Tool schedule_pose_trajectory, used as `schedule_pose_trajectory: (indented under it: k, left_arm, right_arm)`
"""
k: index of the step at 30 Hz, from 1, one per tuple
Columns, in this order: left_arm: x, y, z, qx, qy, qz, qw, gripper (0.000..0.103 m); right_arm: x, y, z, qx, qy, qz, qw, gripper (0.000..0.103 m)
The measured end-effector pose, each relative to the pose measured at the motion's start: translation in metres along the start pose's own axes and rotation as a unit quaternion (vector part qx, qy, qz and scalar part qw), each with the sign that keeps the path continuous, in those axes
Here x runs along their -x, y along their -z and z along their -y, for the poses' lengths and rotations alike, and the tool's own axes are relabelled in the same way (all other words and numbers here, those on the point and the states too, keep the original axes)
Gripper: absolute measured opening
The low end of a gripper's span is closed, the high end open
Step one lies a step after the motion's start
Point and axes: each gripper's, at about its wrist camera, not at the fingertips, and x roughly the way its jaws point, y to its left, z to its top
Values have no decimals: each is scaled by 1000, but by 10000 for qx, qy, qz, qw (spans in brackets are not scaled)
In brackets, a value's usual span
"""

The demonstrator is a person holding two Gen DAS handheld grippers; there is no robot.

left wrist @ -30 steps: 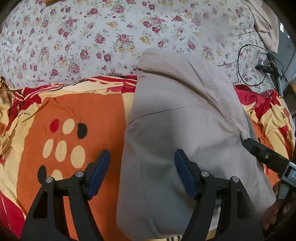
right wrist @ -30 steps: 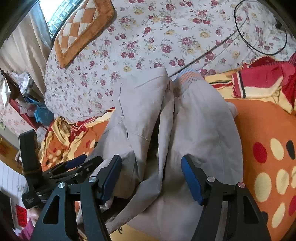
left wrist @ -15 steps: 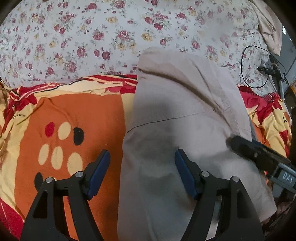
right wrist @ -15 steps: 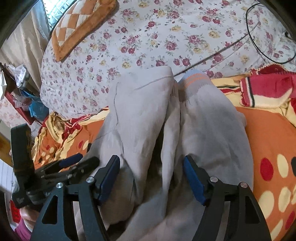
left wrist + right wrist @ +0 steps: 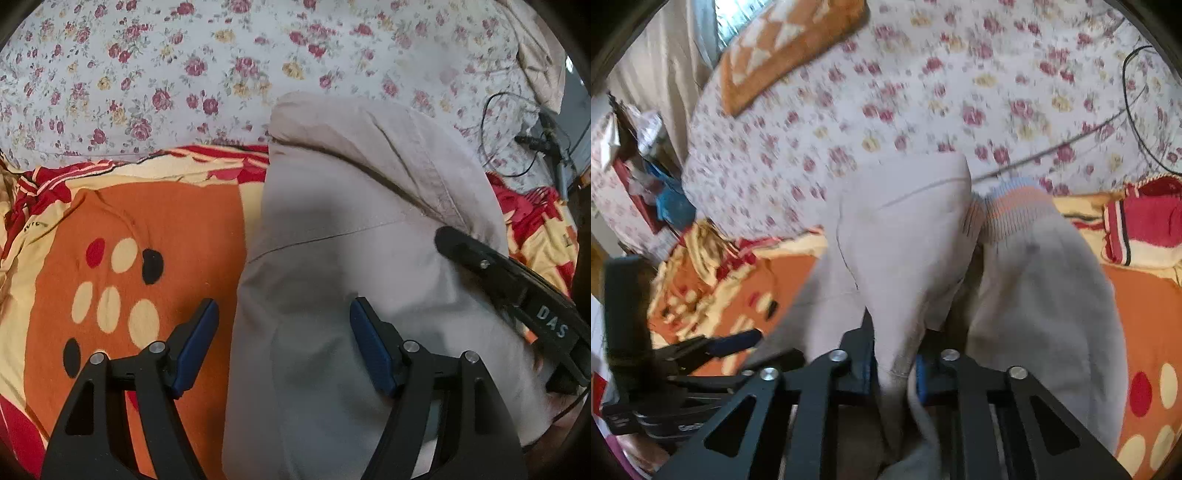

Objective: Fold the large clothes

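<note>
The right gripper (image 5: 894,369) has closed since the earlier frames: half a second ago its blue-padded fingers stood wide apart over the grey garment (image 5: 908,266), and now they are pinched together on a gathered ridge of that cloth, which rises between the pads and runs away from the camera. The right wrist view is blurred, which suggests the gripper is in motion as it bites. Just to the right of the pinched ridge lies the other half of the garment, ending in a ribbed, striped cuff (image 5: 1012,214) at its far end.

The left gripper (image 5: 283,347) has not closed. Its fingers (image 5: 371,352) are spread apart, straddling the garment's left edge: one pad is over the orange blanket (image 5: 147,229), the other over the grey cloth, and nothing is held. Whether the pads touch the fabric cannot be told. The black body of the right gripper enters this view from the right, resting on or just above the cloth.

The garment lies lengthwise on the blanket, its far end reaching onto the floral bedsheet (image 5: 184,74). A black cable (image 5: 1137,110) loops on the sheet well beyond it, and an orange checked cushion (image 5: 783,44) sits farther back.

With one grasp made, the fold seems ready to begin. The left gripper probably needs its own hold on the near edge, so the cloth lifts evenly rather than twisting.
</note>
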Motion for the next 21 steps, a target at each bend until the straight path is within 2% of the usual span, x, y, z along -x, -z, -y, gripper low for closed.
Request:
schedule_pose_trajectory:
  k: [2,6,9,12,14,15,18,21]
  left_arm:
    - [15,-3,2,61,98,207,9997,73]
    - [43,-9,15,-6,374,534,9979,73]
    - [41,-5,35,-336,370,390,9980,73]
    - [18,8,53,-698,226,115,9972,73]
    - [7,13,59,-774,121,15,9969,73]
    - [4,16,59,-761,104,-12,9970,73]
    - [1,18,57,-681,97,-12,9976,73]
    - [2,17,58,-715,63,-40,9974,73]
  right_arm:
    - [19,-4,-3,20,-65,239,9997,8]
    - [56,-12,1,-80,-82,592,9982,6]
    - [77,-9,19,-113,280,792,9964,5]
    - [75,0,54,-501,679,664,9942,5]
    - [58,7,74,-658,797,295,9942,5]
    - [54,9,79,-697,786,179,9943,7]
    - [70,7,82,-774,945,343,9919,40]
    - [94,-5,71,-615,1215,689,9883,41]
